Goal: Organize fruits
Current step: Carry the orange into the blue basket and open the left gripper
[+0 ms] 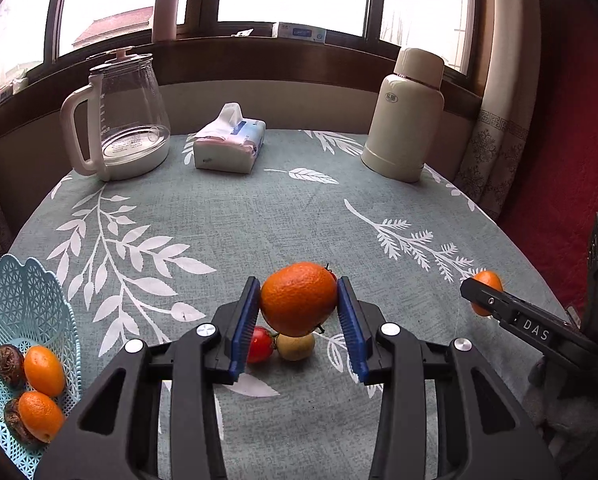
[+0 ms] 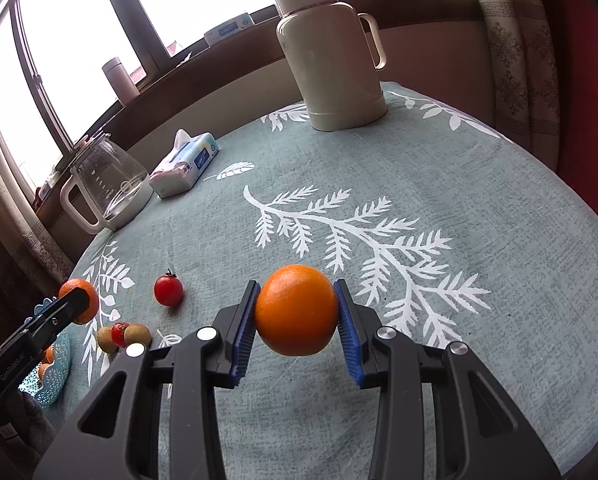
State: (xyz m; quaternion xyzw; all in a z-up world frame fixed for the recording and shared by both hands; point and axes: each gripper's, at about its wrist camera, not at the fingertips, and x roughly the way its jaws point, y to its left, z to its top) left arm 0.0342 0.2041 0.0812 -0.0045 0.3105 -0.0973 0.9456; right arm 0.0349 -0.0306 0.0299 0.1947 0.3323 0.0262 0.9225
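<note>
**A:** How many oranges do you count?

**B:** Two held. The left gripper (image 1: pixel 297 312) has its blue fingers (image 1: pixel 243 328) pressed on both sides of one orange (image 1: pixel 299 298), lifted above the counter (image 1: pixel 259 220). The right gripper (image 2: pixel 297 316) clamps a second orange (image 2: pixel 296 309) the same way, also off the cloth.

**A:** And loose fruit on the counter?

**B:** From the right wrist view: two cherry tomatoes, one standing alone (image 2: pixel 168 289) and one (image 2: pixel 119 333) wedged between two small brown-green fruits (image 2: pixel 138 334), kiwi-like, though I cannot be sure. All sit left of the right gripper, near the basket.

**A:** What's in the basket?

**B:** The light blue lattice basket (image 1: pixel 27 300) at the counter's left edge holds two small oval orange fruits (image 1: pixel 44 365) and two dark brown wrinkled ones (image 1: pixel 9 364).

**A:** Other items?

**B:** One glass kettle (image 1: pixel 119 120) with a cream handle, one tissue pack (image 1: pixel 229 142), one cream thermos (image 1: pixel 405 116) at the back of the counter. On the windowsill, one pink tumbler (image 1: pixel 165 14) and a small box (image 1: pixel 301 33).

**A:** Any writing?

**B:** "DAS" on the right gripper's side, seen from the left wrist; "GenRobot.AI" on the left gripper's side, seen from the right wrist. The thermos logo, the kettle's markings and the box print are too small to read.
</note>
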